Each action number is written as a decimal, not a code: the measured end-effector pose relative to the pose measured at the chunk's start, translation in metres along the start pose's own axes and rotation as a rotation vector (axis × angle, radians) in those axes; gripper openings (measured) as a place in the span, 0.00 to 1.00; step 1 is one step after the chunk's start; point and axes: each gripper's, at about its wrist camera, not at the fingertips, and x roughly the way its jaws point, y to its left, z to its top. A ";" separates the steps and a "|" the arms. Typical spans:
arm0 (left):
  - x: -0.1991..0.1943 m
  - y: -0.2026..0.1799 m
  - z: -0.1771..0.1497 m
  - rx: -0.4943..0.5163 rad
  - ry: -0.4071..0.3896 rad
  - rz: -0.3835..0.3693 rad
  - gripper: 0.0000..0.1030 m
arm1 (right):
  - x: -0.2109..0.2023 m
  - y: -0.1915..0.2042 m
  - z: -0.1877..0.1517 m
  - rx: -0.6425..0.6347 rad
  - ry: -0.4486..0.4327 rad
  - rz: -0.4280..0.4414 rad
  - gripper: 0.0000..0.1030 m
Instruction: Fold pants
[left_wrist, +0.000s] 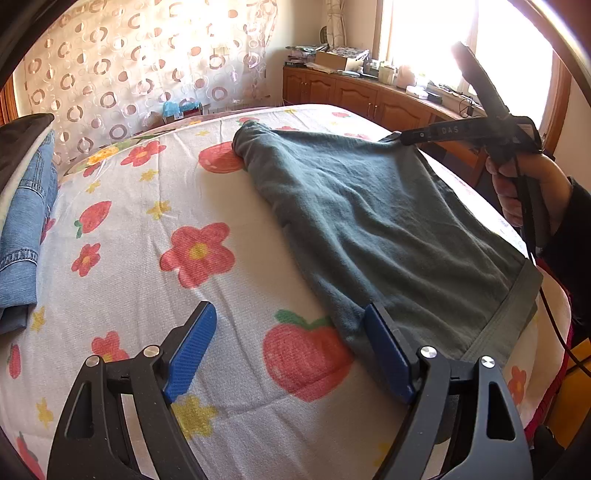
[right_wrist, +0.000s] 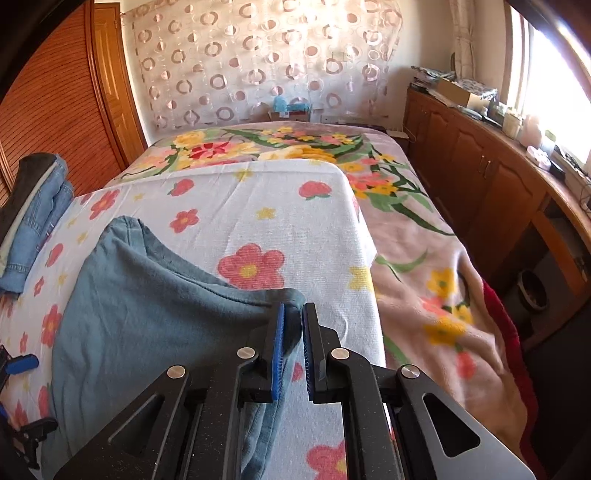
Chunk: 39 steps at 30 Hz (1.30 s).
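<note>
The grey-green pants (left_wrist: 376, 221) lie folded on the flowered white cover (left_wrist: 192, 206) of the bed. My left gripper (left_wrist: 291, 350) is open just above the cover, its right pad at the pants' near edge by the waistband. My right gripper (right_wrist: 293, 347) is shut on the pants (right_wrist: 147, 314) at a raised corner, holding that edge a little above the bed. In the left wrist view the right gripper (left_wrist: 480, 96) shows at the far right, held in a hand. The left gripper's blue pad (right_wrist: 22, 362) shows at the left edge of the right wrist view.
A stack of folded jeans (left_wrist: 26, 221) lies at the bed's left side, also in the right wrist view (right_wrist: 33, 221). A wooden cabinet (right_wrist: 480, 177) with clutter runs along the right wall under a window. A pink flowered blanket (right_wrist: 424, 258) covers the bed's right part.
</note>
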 end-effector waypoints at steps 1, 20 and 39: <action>0.000 0.000 0.000 0.000 0.000 0.001 0.80 | -0.004 0.000 0.000 -0.002 0.002 0.000 0.14; 0.000 -0.001 -0.001 0.004 -0.004 0.007 0.80 | -0.117 -0.003 -0.114 0.001 -0.016 0.139 0.30; -0.042 -0.014 -0.013 -0.003 -0.092 -0.017 0.80 | -0.146 0.002 -0.152 0.028 0.025 0.208 0.30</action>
